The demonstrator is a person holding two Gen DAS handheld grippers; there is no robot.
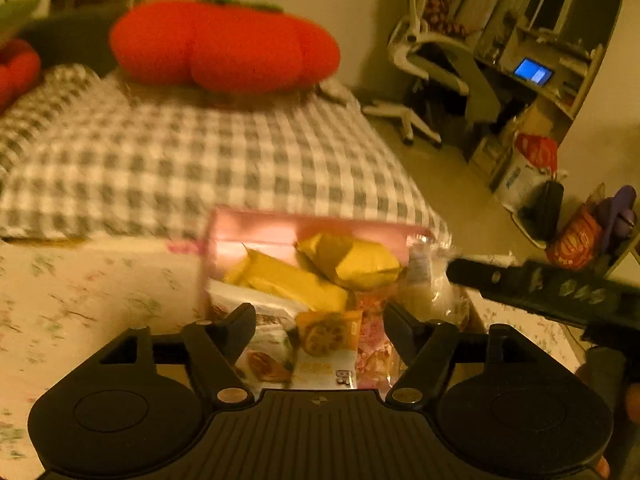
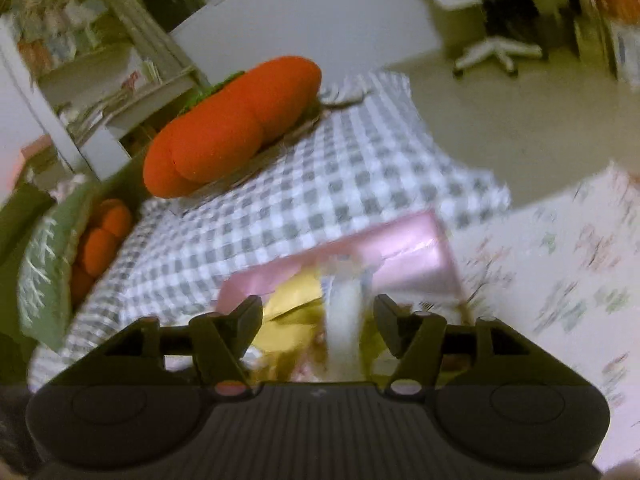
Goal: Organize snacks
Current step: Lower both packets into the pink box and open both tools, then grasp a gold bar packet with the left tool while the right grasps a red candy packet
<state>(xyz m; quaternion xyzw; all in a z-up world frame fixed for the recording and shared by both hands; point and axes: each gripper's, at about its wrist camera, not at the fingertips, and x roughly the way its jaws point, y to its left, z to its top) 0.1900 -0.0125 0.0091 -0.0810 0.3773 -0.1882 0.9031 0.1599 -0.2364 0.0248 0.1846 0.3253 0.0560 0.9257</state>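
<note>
Up close, our left gripper [image 1: 320, 320] hangs over the near end of the pink box [image 1: 280, 226], its jaws spread wide with nothing between them. Below it lie an orange pack [image 1: 329, 331] with a lotus-root picture, a white pack [image 1: 256, 312] and a pink pack [image 1: 374, 334]. Just past those, 2 yellow packs [image 1: 312, 276] lean across the box. At the box's right edge stands a pale wrapped snack [image 1: 430, 286], and our right gripper [image 1: 536, 284] reaches in beside it from the right. In the right wrist view, the right gripper's [image 2: 319, 322] jaws are parted; a blurred white snack [image 2: 346, 320] sits between them, and we cannot tell whether either finger touches it. The box rests on a floral cloth [image 1: 80, 300]. Beyond it spreads a checked blanket [image 1: 200, 160], with a red cushion [image 1: 224, 46] at its far end. Farther right, a white chair [image 1: 424, 56] stands on the floor.
</note>
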